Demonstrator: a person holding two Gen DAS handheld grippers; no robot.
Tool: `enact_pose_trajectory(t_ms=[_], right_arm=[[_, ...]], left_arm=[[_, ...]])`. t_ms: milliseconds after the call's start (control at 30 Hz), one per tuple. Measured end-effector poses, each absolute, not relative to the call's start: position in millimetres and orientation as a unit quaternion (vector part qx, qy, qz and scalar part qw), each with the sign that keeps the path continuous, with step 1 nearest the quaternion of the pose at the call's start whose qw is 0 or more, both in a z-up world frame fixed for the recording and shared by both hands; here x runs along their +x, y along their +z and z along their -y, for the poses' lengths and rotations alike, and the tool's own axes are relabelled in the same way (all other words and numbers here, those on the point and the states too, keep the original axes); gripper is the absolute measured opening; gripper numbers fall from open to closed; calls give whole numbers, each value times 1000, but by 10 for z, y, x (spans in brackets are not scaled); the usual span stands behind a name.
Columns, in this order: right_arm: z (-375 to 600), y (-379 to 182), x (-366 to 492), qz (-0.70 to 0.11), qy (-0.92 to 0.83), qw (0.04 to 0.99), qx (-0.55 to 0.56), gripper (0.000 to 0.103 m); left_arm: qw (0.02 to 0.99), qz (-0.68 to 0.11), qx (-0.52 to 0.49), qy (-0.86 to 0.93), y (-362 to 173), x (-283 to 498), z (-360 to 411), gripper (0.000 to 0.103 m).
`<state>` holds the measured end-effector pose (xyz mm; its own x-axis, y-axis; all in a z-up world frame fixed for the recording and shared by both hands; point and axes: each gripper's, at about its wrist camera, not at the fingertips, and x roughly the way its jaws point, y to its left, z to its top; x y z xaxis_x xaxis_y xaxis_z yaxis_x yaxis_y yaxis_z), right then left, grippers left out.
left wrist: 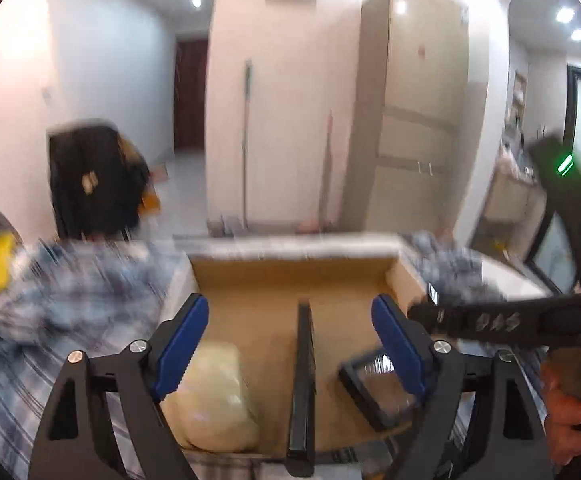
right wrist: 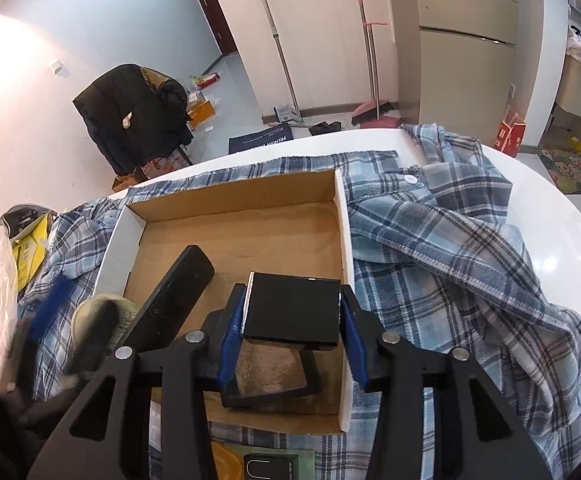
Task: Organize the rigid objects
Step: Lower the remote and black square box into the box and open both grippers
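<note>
My cardboard box holds a black bar running toward upper right; left tongs apart, right tongs clamp a black square case.

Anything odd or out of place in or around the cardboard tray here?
Yes. The long black bar lies askew, slanting over the cardboard tray edge instead of flat inside. A rumpled plaid shirt is spread under the tray, bunched up on its right.
</note>
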<state>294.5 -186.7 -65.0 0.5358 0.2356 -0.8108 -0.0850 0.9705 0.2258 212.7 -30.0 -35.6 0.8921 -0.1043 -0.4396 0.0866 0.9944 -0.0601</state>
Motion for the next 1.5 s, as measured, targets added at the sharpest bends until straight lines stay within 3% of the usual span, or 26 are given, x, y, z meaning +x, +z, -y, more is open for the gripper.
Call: enact_pose_trajectory(t_ms=[67, 200, 333, 900, 967, 1100, 1500], right_arm=[[1873, -640, 2937, -471, 93, 873, 82, 43], [1879, -630, 2931, -473, 102, 871, 87, 43], [1865, -656, 2935, -481, 104, 866, 85, 43], [1596, -926, 2936, -512, 120, 849, 39, 43], [1569, -913, 2921, -509, 127, 850, 34, 46], [1561, -810, 2880, -493, 123, 861, 24, 66], [1889, -308, 2275, -429, 105, 897, 21, 66]], left_arm=[[982, -182, -4, -46, -237, 1975, 297, 86], [992, -119, -9, -46, -93, 1774, 234, 103], [994, -93, -30, -39, -13, 1712, 127, 103], [987, -144, -53, -36, -127, 1916, -71, 103], [989, -141, -44, -30, -132, 1909, -37, 103], [989, -139, -38, -23, -113, 1896, -25, 103], [994, -93, -15, -54, 550, 1324, -38, 103]])
